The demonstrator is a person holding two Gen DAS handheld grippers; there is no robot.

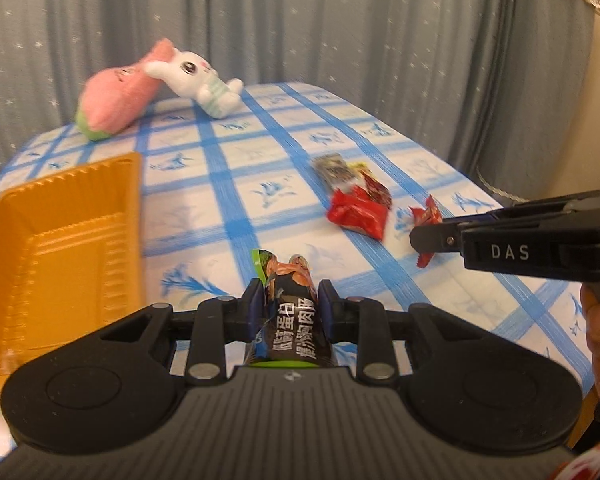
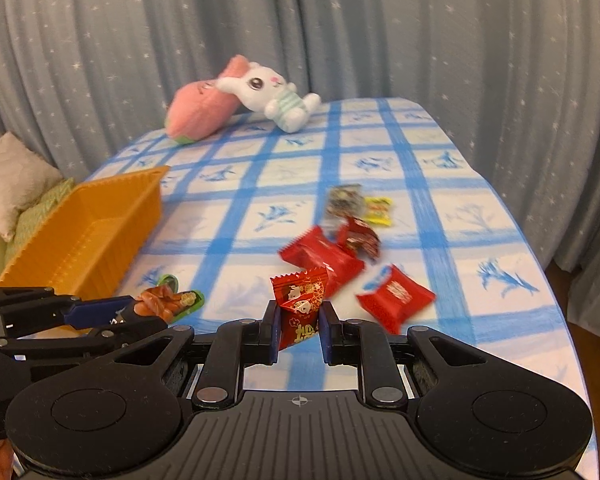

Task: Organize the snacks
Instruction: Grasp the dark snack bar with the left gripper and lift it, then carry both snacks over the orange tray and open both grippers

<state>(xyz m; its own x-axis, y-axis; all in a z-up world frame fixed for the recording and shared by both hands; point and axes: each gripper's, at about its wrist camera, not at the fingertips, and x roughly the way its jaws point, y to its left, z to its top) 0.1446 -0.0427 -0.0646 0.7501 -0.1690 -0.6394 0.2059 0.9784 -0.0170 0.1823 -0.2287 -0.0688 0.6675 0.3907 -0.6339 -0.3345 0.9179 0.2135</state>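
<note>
My left gripper [image 1: 291, 296] is shut on a black sausage snack stick [image 1: 290, 312] with white Chinese print, held above the checked tablecloth. It shows from the side in the right wrist view [image 2: 162, 304]. My right gripper [image 2: 299, 320] is shut on a small red candy packet [image 2: 300, 304], also seen in the left wrist view [image 1: 426, 220]. An orange plastic tray [image 1: 60, 240] lies at the left of the table [image 2: 88, 232]. Several loose snacks remain in a pile: red packets [image 2: 324, 258], another red packet [image 2: 396, 298], a yellow one [image 2: 378, 210].
A pink plush and white bunny toy [image 2: 260, 96] lie at the far edge of the blue-checked table [image 2: 440, 220]. Grey star-patterned curtains hang behind. A cushion [image 2: 8, 180] sits off the table's left side.
</note>
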